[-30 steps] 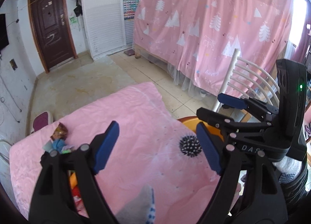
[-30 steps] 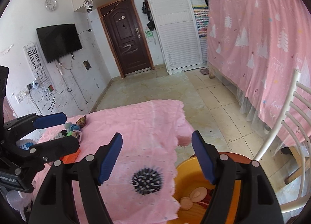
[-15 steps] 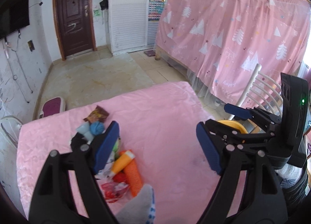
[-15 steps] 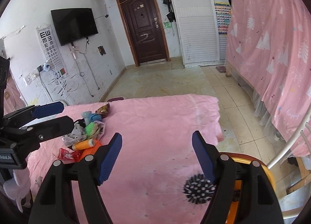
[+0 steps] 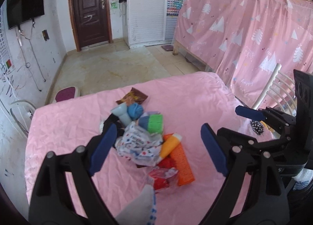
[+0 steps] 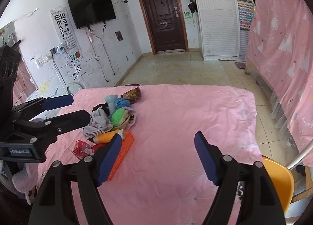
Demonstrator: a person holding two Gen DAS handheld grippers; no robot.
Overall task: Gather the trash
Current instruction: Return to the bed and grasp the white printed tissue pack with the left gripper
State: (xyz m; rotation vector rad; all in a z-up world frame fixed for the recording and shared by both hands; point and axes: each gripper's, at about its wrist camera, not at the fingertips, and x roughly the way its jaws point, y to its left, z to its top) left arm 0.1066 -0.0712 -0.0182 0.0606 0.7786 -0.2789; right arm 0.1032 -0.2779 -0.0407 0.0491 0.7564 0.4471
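A pile of trash [image 5: 144,142] lies on the pink-covered table [image 5: 195,96]: a crumpled printed wrapper [image 5: 138,144], an orange tube [image 5: 170,144], an orange box [image 5: 183,166], a red wrapper [image 5: 164,178], a green sponge [image 5: 155,123], a blue yarn ball [image 5: 135,109], a pale cup [image 5: 122,113] and a brown snack packet [image 5: 133,97]. My left gripper [image 5: 158,147] hangs over the pile with its jaws opening; the wrapper shows between the pads, untouched. My right gripper [image 6: 157,158] stands open over bare cloth, right of the pile [image 6: 109,119].
A black spiky ball [image 5: 257,126] lies near the table's right edge. An orange basin [image 6: 277,178] sits below that edge, beside a white chair back [image 5: 273,80]. Pink curtains [image 6: 283,49] hang at the right. Tiled floor lies beyond the table's far edge.
Both views have swung left, away from the orange basin and spiky ball and onto the trash pile. The pile now sits between the left pads, which stand slightly wider.
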